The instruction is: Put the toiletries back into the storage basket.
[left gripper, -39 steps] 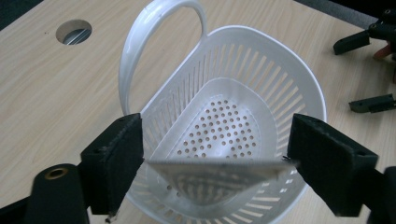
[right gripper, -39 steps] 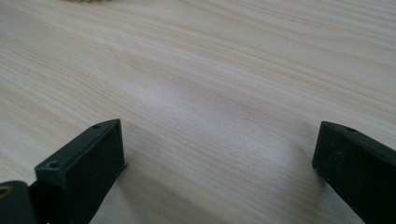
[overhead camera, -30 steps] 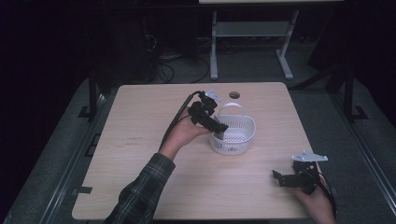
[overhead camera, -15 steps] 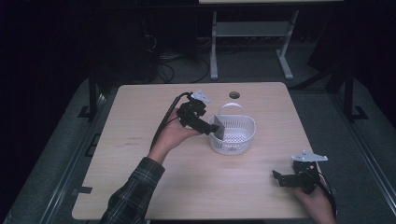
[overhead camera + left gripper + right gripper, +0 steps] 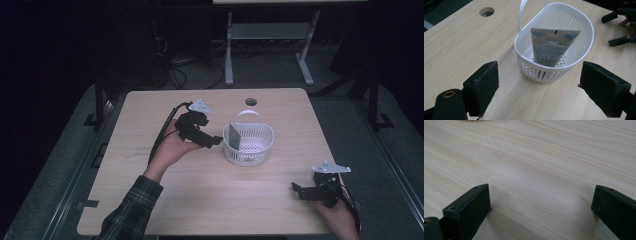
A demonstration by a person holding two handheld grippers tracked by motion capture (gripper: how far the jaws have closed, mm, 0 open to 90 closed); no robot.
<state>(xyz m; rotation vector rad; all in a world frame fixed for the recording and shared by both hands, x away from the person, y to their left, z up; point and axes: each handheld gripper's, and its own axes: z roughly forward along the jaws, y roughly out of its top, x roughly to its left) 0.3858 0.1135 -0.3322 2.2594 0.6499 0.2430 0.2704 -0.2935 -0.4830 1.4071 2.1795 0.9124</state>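
Observation:
A white perforated basket (image 5: 248,143) with an upright handle stands mid-table. Inside it a grey tube (image 5: 234,138) leans against the wall, flat crimped end up. In the left gripper view the basket (image 5: 574,47) and the tube (image 5: 551,47) sit just beyond the jaws. My left gripper (image 5: 216,141) hovers open to the left of the basket, holding nothing. My right gripper (image 5: 296,191) rests open near the front right of the table; in the right gripper view its jaws stand wide over bare wood.
The wooden table (image 5: 150,190) has a round cable hole (image 5: 251,102) at its far edge. Beyond the table stand a metal frame's legs (image 5: 229,60) and cables on a dark floor. In the left gripper view the right gripper (image 5: 621,27) appears far off.
My left gripper has drawn back leftward from above the basket, and the tube now stands free inside it. The right gripper has stayed put.

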